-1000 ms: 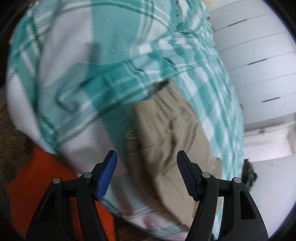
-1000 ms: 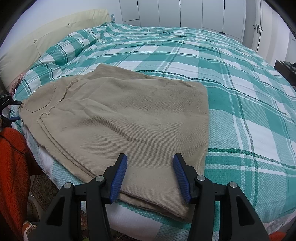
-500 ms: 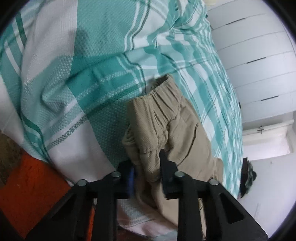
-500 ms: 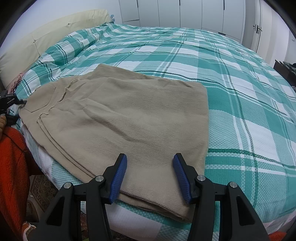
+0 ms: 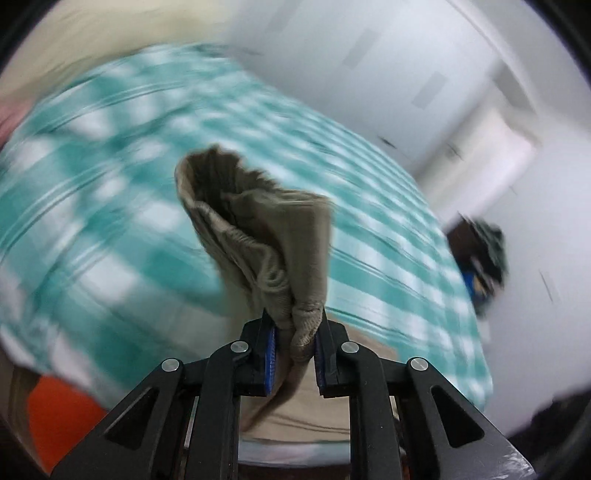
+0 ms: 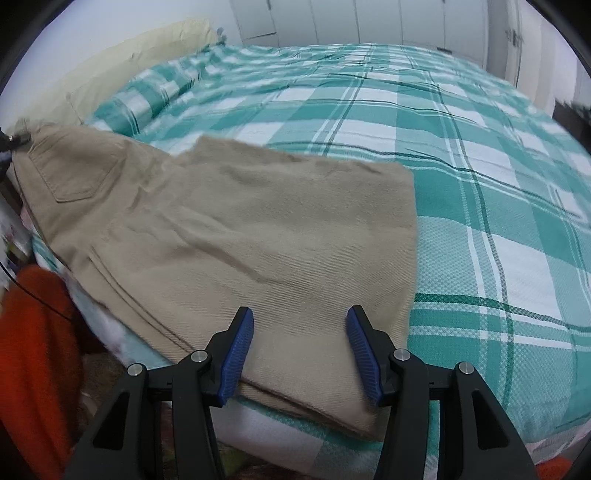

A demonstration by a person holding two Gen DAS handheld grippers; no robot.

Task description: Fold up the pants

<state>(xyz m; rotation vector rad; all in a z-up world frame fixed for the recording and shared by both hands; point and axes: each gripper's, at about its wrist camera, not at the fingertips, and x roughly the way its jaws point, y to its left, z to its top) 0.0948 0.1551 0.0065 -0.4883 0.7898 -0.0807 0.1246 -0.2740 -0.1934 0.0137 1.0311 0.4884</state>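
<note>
Tan pants (image 6: pixel 258 236) lie folded on the green-and-white checked bed (image 6: pixel 480 155), near its front edge, back pocket up at the left. My left gripper (image 5: pixel 293 354) is shut on the pants' waistband (image 5: pixel 266 236) and holds it bunched and lifted above the bed; the view is blurred by motion. In the right wrist view the lifted waistband corner (image 6: pixel 22 129) stands at the far left edge. My right gripper (image 6: pixel 301 350) is open and empty, its blue pads just above the near edge of the pants.
An orange cloth (image 6: pixel 33 354) hangs at the bed's left front corner and also shows in the left wrist view (image 5: pixel 62 417). A cream headboard (image 6: pixel 122 62) stands at the back left. White wardrobe doors (image 6: pixel 369 22) line the far wall. A dark object (image 5: pixel 484 254) sits beyond the bed.
My left gripper closed on the waistband and has lifted it up off the bed, swinging fast. The waist end of the pants rose at the left. My right gripper stayed open in place.
</note>
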